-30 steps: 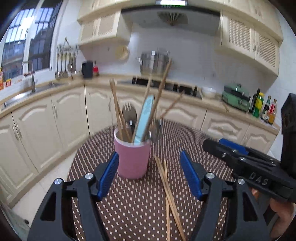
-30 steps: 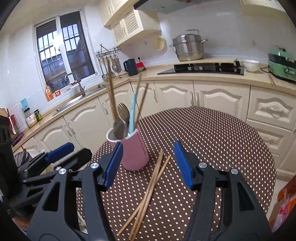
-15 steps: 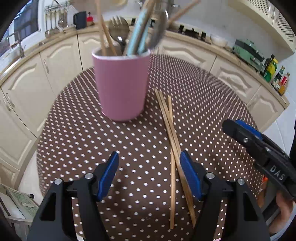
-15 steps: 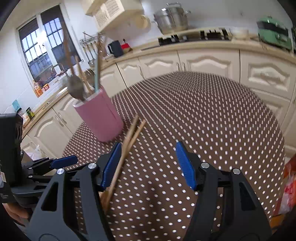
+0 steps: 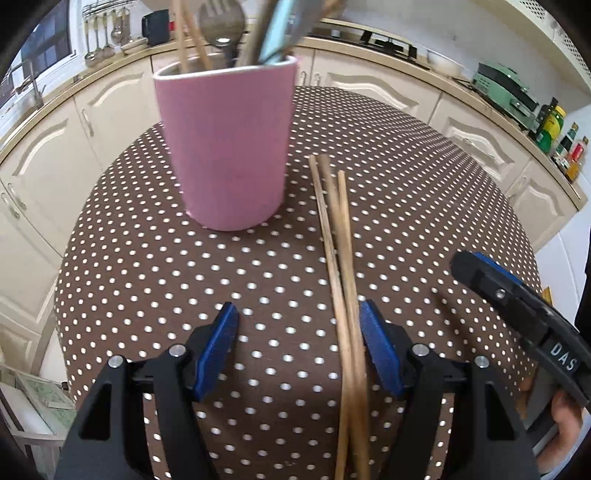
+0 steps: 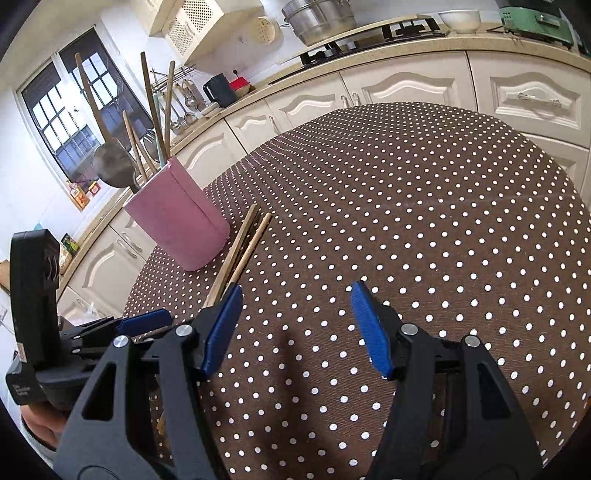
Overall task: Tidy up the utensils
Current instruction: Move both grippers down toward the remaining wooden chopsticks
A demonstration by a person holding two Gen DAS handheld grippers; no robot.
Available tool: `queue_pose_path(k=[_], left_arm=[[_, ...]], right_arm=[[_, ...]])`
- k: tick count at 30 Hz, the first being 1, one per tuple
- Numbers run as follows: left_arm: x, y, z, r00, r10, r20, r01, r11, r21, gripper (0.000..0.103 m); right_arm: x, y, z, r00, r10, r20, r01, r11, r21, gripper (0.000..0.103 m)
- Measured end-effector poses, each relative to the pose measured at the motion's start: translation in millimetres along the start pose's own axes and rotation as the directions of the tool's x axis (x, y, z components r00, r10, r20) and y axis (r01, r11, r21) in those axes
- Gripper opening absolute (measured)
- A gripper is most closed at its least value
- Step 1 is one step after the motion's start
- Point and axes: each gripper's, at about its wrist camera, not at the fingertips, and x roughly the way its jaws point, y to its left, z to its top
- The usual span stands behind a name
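Observation:
A pink cup [image 5: 225, 147] holding chopsticks, a fork and a spoon stands on the brown dotted table [image 5: 147, 266]. Three wooden chopsticks [image 5: 338, 236] lie loose to its right, running toward me. My left gripper [image 5: 297, 332] is open, low over the table, with the chopsticks' near ends just inside its right finger. My right gripper [image 6: 293, 314] is open and empty over the cloth; the cup [image 6: 181, 218] and chopsticks [image 6: 242, 251] lie to its left. The right gripper also shows in the left wrist view [image 5: 517, 306], the left gripper in the right wrist view [image 6: 144, 321].
The round table [image 6: 406, 192] has cream kitchen cabinets [image 6: 406, 85] around it. A counter behind holds a hob and a steel pot [image 6: 317, 18], a black kettle [image 6: 218, 88] and bottles [image 5: 554, 129].
Both grippers have dropped toward the table and tilted down. The left gripper has come closer to the loose chopsticks, whose near ends now lie between its fingers. Both stay open.

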Motion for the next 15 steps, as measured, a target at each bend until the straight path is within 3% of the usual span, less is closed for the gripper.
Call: queue_pose_path(k=[2,15], left_arm=[[0.0,5.6,-1.0,0.999,0.036,-0.011,-0.036,0.999,-0.015,0.068],[1.2,24.2,11.5,0.998,0.060,-0.009,-0.060,0.998,-0.032,0.068]], right_arm=[[0.0,-3.7,0.5,1.000,0.009,-0.001,-0.009,1.000,0.012,0.061],[-2.5,-13.6,2.0,1.000,0.027,-0.010,-0.026,0.999,0.045,0.061]])
